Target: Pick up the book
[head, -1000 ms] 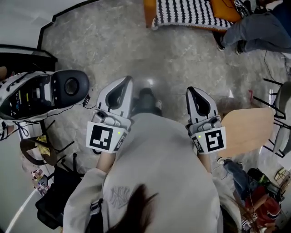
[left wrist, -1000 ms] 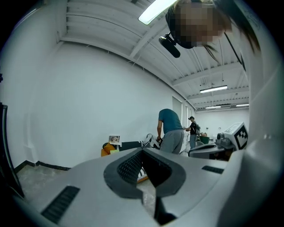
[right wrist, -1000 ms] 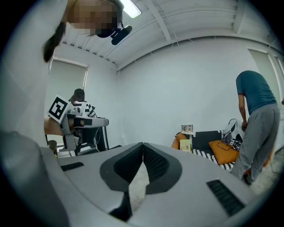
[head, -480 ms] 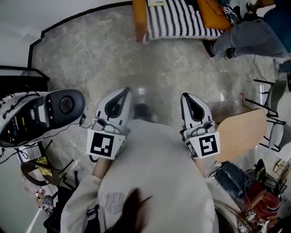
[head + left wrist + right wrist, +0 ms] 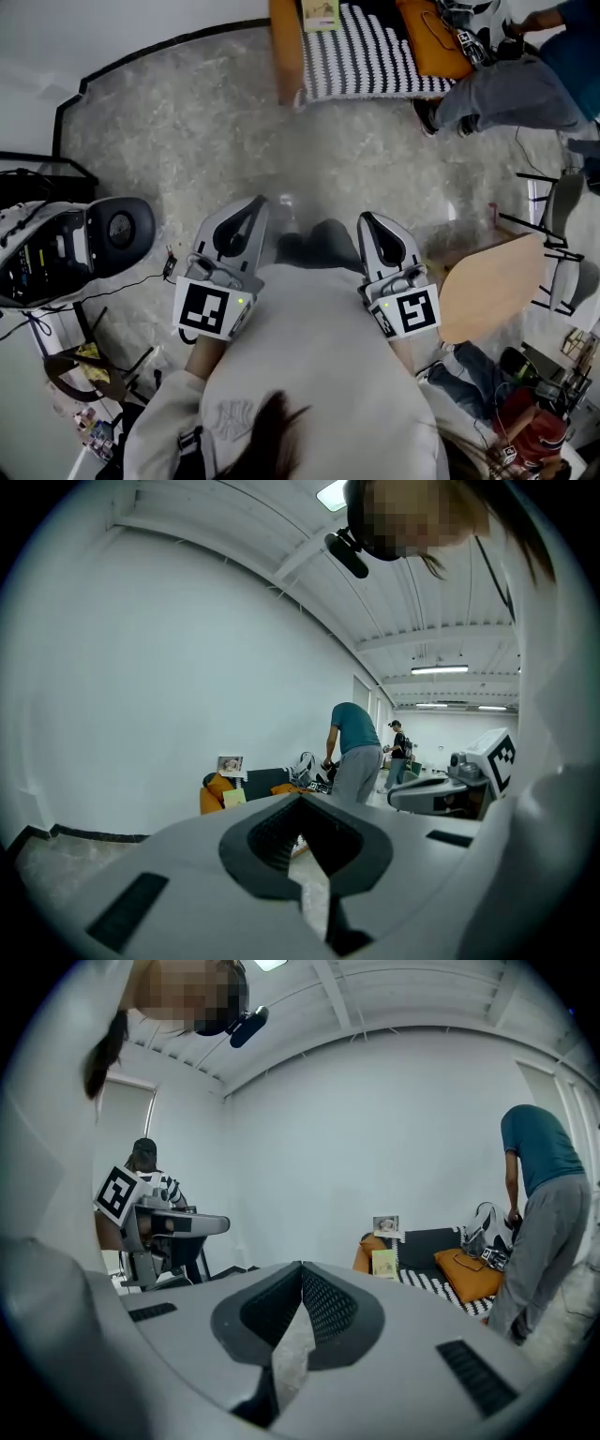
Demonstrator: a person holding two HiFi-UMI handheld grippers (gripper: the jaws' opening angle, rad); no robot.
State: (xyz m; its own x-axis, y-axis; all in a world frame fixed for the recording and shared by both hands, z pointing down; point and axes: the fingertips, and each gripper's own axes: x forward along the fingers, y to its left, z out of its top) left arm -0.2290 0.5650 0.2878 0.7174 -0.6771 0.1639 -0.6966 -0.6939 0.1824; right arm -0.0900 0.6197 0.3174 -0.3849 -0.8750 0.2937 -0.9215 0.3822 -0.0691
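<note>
showing l gripper [image 5: 300, 794], r gripper [image 5: 302, 1265]: 2 shut | 1 book [image 5: 321, 12] on sofa [image 5: 367, 58]

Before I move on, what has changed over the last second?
The person has moved toward the striped couch: more of it shows at the top of the head view, and the black-and-white machine at the left has slid toward the edge. The left gripper and right gripper were carried along. Nothing was taken hold of or let go. Unchanged: both jaws shut and empty.
</note>
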